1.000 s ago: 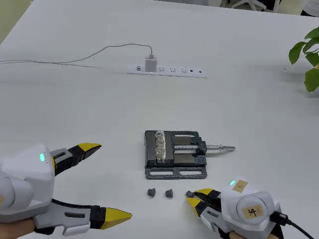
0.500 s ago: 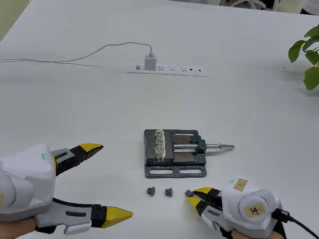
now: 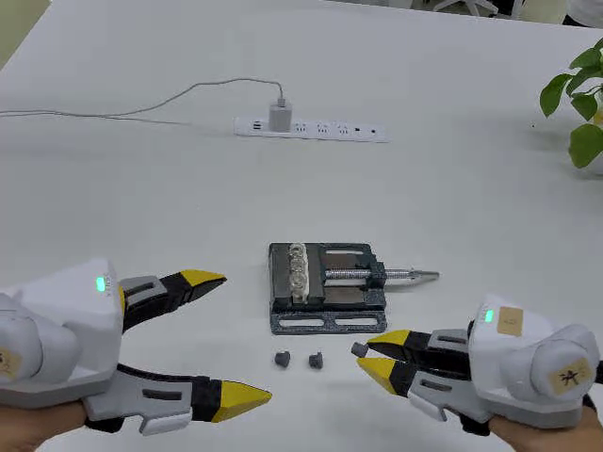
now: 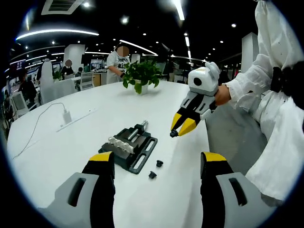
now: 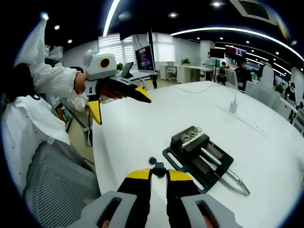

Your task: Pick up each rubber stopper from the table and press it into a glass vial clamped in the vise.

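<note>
A black vise [image 3: 350,294] stands mid-table with a row of glass vials [image 3: 299,271] clamped in it; I see it again as the vise [image 4: 134,147] and the vise [image 5: 205,156]. In front of it two dark rubber stoppers [image 3: 282,358] [image 3: 316,359] lie on the table. My right gripper [image 3: 374,354] is shut on a third stopper [image 3: 359,349], held just above the table right of those two; its tips pinch that stopper [image 5: 158,166]. To the left, my left gripper [image 3: 242,337] is wide open and holds nothing. From it I see the right gripper [image 4: 182,126] raised, and the two stoppers [image 4: 159,163] [image 4: 152,175].
A white power strip [image 3: 311,129] with a plugged-in charger and a cable running left lies at the back. A leafy plant [image 3: 577,104] stands at the right edge. The vise's screw handle [image 3: 412,276] points right. People stand beyond the table [image 4: 118,59].
My right gripper has lifted off the table with the stopper in its tips and turned more level. The left gripper has drifted a little right. The head camera has shifted slightly.
</note>
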A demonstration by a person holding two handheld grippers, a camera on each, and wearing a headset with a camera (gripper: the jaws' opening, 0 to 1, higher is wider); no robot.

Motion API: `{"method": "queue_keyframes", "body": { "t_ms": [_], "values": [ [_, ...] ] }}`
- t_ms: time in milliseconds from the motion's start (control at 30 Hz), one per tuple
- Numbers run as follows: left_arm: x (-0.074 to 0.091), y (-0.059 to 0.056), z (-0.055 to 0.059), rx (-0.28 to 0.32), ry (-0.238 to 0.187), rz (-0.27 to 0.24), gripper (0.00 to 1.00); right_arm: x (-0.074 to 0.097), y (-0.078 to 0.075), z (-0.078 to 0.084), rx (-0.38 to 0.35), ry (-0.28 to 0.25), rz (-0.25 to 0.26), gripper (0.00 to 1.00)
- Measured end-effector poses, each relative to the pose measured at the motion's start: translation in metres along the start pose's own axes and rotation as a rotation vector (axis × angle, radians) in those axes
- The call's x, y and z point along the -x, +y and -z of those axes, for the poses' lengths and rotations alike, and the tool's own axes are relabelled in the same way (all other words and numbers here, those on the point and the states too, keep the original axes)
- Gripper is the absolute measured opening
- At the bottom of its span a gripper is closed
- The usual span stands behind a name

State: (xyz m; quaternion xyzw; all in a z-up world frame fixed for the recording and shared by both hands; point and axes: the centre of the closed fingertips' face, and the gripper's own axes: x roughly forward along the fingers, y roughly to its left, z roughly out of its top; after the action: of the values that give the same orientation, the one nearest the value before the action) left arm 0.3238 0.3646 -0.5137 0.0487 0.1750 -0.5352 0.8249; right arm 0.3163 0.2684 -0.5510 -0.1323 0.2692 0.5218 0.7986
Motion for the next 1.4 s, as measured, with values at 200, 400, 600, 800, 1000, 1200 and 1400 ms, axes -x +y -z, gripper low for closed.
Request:
{"method": "queue_keyframes", "body": {
  "t_ms": [200,400,600,800,1000,1200,1400],
  "values": [
    [-0.004,-0.012,-0.030,-0.016,-0.050,0.056,0.66,0.025,0.007,-0.037,0.069,-0.027,-0.093,0.07],
    [-0.002,-0.020,-0.060,-0.035,-0.098,0.095,0.58,0.044,0.016,-0.069,0.114,-0.059,-0.170,0.07],
    [-0.001,-0.034,-0.088,-0.053,-0.147,0.151,0.43,0.054,0.029,-0.096,0.146,-0.087,-0.238,0.07],
    [0.001,-0.047,-0.109,-0.039,-0.198,0.212,0.37,0.060,0.044,-0.117,0.161,-0.123,-0.292,0.07],
    [0.007,-0.053,-0.122,0.004,-0.244,0.246,0.27,0.065,0.055,-0.132,0.166,-0.160,-0.326,0.07],
    [0.010,-0.062,-0.127,-0.002,-0.245,0.280,0.18,0.070,0.061,-0.141,0.179,-0.174,-0.349,0.07],
    [0.009,-0.068,-0.133,-0.019,-0.252,0.296,0.16,0.071,0.064,-0.145,0.189,-0.184,-0.361,0.07]
  ]
}}
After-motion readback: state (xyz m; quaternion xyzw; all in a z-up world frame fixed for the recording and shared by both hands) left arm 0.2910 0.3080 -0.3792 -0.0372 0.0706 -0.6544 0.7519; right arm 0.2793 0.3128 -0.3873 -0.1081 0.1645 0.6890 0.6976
